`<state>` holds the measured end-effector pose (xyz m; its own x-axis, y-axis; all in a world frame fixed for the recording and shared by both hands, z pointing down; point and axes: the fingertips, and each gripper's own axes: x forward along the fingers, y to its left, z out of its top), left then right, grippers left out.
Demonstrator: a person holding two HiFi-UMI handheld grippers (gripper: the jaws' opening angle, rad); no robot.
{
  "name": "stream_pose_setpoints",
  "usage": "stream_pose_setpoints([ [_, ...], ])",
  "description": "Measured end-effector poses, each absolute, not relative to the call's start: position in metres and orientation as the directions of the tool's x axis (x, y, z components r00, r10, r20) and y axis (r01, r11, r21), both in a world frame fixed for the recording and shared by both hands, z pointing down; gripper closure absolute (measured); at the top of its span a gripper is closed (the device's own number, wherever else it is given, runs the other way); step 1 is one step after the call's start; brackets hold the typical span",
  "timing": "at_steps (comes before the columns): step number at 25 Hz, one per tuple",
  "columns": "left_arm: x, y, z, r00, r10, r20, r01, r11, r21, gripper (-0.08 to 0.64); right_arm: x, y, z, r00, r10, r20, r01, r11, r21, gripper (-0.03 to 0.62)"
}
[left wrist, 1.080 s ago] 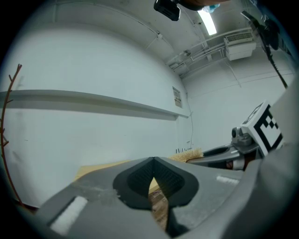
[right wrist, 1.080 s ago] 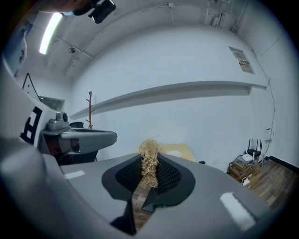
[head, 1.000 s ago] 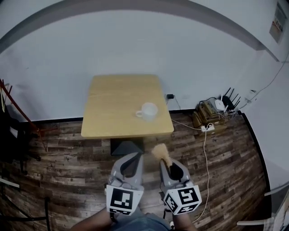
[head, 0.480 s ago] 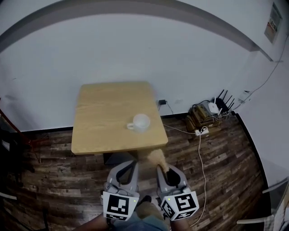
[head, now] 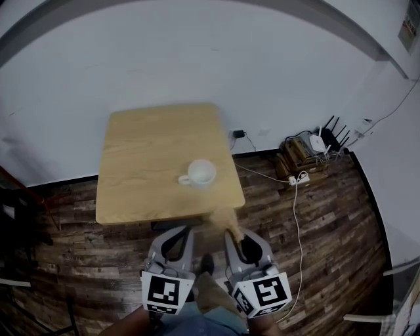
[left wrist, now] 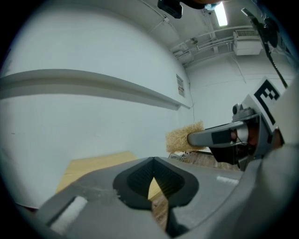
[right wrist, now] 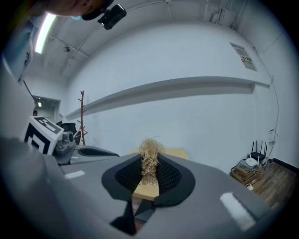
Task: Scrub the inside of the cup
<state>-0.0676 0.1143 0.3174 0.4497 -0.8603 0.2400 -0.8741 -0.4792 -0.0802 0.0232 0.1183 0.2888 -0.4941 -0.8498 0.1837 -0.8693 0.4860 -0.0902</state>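
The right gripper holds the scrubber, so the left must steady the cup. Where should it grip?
Probably the handle: it sticks out on the left of the upright cup, so bring the left gripper, shut and empty, in from that side once opened.

Sparse test room or lab space, plain white walls (head: 197, 59), dark wood-plank floor (head: 328, 236), one small wooden table (head: 147, 151) by the wall, router (head: 325, 140) and loose cables (head: 298, 216) on the floor, exposed ceiling pipes (left wrist: 210, 39), tube light (left wrist: 219, 14), coat stand (right wrist: 82, 116).
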Motion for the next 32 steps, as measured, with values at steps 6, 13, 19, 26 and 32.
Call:
stream_pose_setpoints([
  [6,-0.059,0.073,0.319,0.433,-0.864,0.258,-0.877,-0.47,-0.103,0.539,0.028,0.065,0.307,-0.538,-0.819,0.198,-0.843,0.521,-0.137,0.528],
  [13,-0.051,0.019,0.31,0.379,-0.885,0.272,-0.891,-0.428,-0.151,0.539,0.034,0.004,0.296,-0.592,-0.789,0.167,-0.806,0.573,-0.148,0.528],
  [19,-0.055,-0.017,0.292,0.324,-0.917,0.233,-0.91,-0.369,-0.188,0.54,0.031,-0.034,0.283,-0.638,-0.76,0.125,-0.769,0.623,-0.143,0.528],
  [26,-0.071,-0.037,0.293,0.279,-0.937,0.211,-0.931,-0.318,-0.18,0.54,0.026,-0.054,0.285,-0.667,-0.733,0.132,-0.745,0.654,-0.133,0.528],
  [32,-0.084,-0.053,0.303,0.297,-0.93,0.215,-0.938,-0.327,-0.119,0.538,0.012,-0.071,0.3,-0.671,-0.719,0.181,-0.741,0.658,-0.132,0.528],
])
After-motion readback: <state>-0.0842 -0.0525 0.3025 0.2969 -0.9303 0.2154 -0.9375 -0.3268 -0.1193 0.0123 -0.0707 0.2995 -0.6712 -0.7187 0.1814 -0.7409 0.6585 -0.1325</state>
